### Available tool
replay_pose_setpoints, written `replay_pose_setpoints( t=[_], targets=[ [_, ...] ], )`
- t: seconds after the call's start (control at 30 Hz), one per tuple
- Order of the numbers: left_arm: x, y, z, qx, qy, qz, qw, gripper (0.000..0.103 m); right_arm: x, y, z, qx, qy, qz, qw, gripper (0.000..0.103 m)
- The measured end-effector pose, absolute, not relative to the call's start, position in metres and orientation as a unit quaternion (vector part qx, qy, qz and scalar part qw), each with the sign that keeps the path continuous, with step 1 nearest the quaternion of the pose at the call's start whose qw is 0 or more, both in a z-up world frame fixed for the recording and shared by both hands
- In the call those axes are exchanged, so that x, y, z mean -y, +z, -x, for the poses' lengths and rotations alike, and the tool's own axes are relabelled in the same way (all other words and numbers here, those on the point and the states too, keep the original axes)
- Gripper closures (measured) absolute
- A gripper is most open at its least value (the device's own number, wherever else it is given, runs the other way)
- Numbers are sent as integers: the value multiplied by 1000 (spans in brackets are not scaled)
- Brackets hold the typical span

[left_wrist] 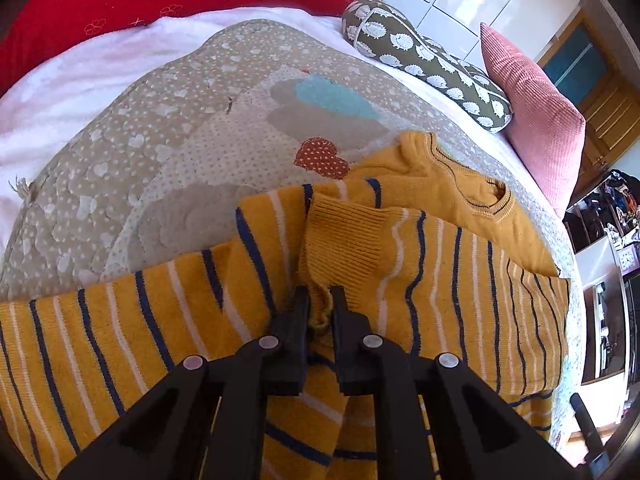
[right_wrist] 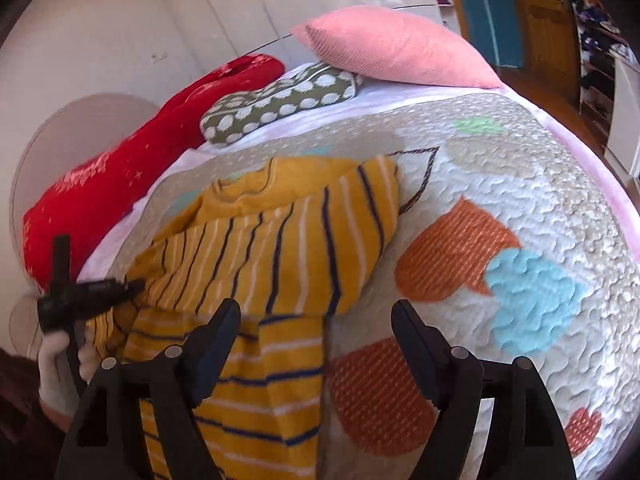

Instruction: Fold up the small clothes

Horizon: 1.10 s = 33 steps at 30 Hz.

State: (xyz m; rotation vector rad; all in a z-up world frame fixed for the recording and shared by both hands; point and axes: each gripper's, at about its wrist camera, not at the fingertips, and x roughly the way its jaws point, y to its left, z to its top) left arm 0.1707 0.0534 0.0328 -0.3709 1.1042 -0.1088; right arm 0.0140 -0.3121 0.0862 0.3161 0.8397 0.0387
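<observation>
A mustard sweater (left_wrist: 440,260) with navy and white stripes lies partly folded on the quilt. One sleeve is laid across the body, its ribbed cuff (left_wrist: 344,236) pointing up. My left gripper (left_wrist: 319,296) is shut on a bunch of the sleeve's knit just below that cuff. In the right wrist view the same sweater (right_wrist: 280,248) lies left of centre, and the left gripper (right_wrist: 100,290) pinches its left edge, held by a gloved hand (right_wrist: 60,364). My right gripper (right_wrist: 316,312) stands wide open above the sweater's lower right edge, with nothing pressed between its fingers.
The beige quilt (right_wrist: 500,184) with orange and blue hearts covers the bed. A red blanket (right_wrist: 120,184), a hedgehog-print cushion (left_wrist: 432,60) and a pink pillow (right_wrist: 396,48) lie along the far side. A wooden door (right_wrist: 548,20) and cluttered shelves (left_wrist: 612,208) stand beyond the bed's right edge.
</observation>
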Motion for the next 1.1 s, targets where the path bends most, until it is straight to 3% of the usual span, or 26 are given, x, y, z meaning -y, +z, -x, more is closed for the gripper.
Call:
replay_pose_setpoints(
  t=[0.13,0.23,0.33,0.43,0.53,0.73,0.97,1.1],
  targets=[
    [-53,31,-169,-517,-51,176,836,89,270,54,-29,-445,5,-69,893,22],
    [-51,30,-168,-516,-48,166,839,88,267,49,-53,-432,-46,-42,900,39],
    [-49,30,-169,-516,-42,158,841,87,288,44,-78,-449,-84,-77,886,69],
    [-44,31,-169,-513,-39,141,846,87,316,41,-75,-447,-142,-108,876,68],
    [-41,32,-169,-511,-39,129,849,86,339,40,-59,-432,-177,-166,868,48],
    [-47,30,-170,-515,-42,146,844,83,389,33,-27,-374,-154,-405,820,47],
    [-54,28,-170,-513,-61,160,841,82,361,49,-32,-393,-184,-272,859,42],
    [-56,25,-169,-509,-66,166,842,80,319,59,-47,-400,-173,-82,897,40]
  ],
)
